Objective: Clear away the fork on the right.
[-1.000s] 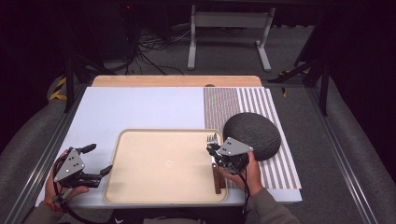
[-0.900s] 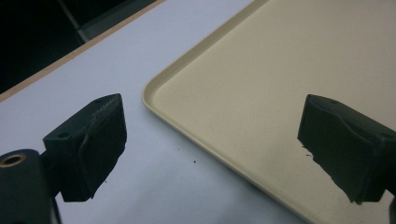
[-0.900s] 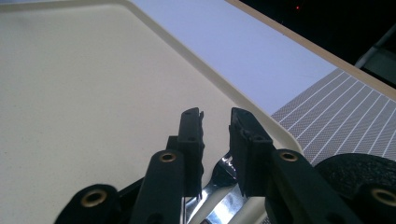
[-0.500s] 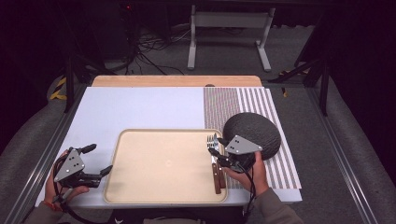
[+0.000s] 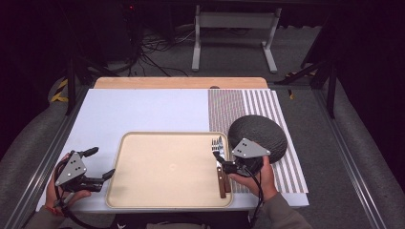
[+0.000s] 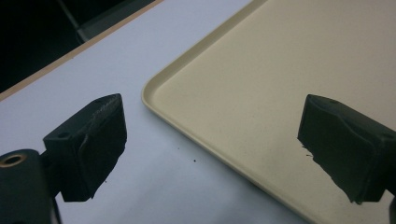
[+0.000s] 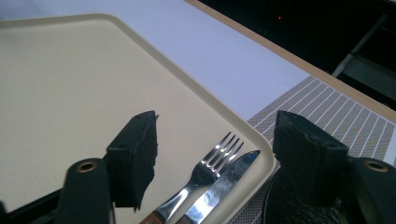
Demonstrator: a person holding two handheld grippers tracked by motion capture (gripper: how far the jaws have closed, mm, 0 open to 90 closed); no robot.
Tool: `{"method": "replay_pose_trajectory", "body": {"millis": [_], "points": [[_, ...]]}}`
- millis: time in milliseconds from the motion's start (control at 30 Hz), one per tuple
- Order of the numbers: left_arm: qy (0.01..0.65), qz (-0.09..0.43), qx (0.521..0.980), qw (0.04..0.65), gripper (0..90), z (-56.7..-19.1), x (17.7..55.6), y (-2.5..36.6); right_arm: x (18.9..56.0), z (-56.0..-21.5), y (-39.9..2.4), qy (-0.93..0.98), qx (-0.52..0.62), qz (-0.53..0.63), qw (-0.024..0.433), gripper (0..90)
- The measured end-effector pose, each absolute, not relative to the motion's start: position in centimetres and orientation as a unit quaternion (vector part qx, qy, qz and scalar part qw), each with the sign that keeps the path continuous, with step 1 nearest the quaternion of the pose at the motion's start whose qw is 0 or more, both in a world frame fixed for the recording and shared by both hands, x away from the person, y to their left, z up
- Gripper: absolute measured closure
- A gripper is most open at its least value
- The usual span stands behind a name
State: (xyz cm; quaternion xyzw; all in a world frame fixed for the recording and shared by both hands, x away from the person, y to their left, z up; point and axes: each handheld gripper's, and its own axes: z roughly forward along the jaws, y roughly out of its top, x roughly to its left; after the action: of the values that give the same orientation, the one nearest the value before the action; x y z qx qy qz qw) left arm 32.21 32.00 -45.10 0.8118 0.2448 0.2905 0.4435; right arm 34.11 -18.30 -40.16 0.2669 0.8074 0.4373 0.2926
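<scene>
The right gripper (image 7: pixel 215 154), jaws just spread, releases the fork (image 7: pixel 205 175) and knife (image 7: pixel 222 184) onto the tray (image 5: pixel 143 143). Next: withdraw clear. The left gripper (image 6: pixel 212 149) stands spread, empty.

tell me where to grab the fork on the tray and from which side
Grip the fork by its wooden handle, coming from above with the fingers across its width. It lies flat along the tray's right edge, tines pointing away, and the knife lies tight against its right side, so one finger likely has to wedge between them; nudging it left first may help.
</scene>
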Motion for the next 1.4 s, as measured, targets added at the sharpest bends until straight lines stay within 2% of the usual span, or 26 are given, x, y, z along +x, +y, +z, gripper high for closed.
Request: {"method": "replay_pose_trajectory", "body": {"millis": [167, 367, 600, 900, 1400], "points": [[0.247, 0.288, 0.812, 0.444, 8.7, -45.1, 32.2, 32.0, 34.0, -40.1, -18.6, 0.807, 0.272, 0.43, 0.299, 18.8], [0.248, 0.288, 0.812, 0.444, 8.7, -45.1, 32.2, 32.0, 33.9, -40.1, -18.9, 0.808, 0.274, 0.428, 0.298, 15.0], [0.248, 0.288, 0.811, 0.445, 8.6, -45.1, 32.2, 32.0, 33.5, -40.2, -19.9, 0.81, 0.268, 0.418, 0.312, 17.5], [0.247, 0.289, 0.811, 0.444, 8.7, -45.2, 32.3, 32.0, 33.2, -40.2, -21.7, 0.802, 0.278, 0.43, 0.307, 16.1], [0.248, 0.29, 0.81, 0.445, 8.7, -45.2, 32.3, 32.0, 32.4, -40.3, -23.9, 0.795, 0.296, 0.416, 0.327, 16.4]]}}
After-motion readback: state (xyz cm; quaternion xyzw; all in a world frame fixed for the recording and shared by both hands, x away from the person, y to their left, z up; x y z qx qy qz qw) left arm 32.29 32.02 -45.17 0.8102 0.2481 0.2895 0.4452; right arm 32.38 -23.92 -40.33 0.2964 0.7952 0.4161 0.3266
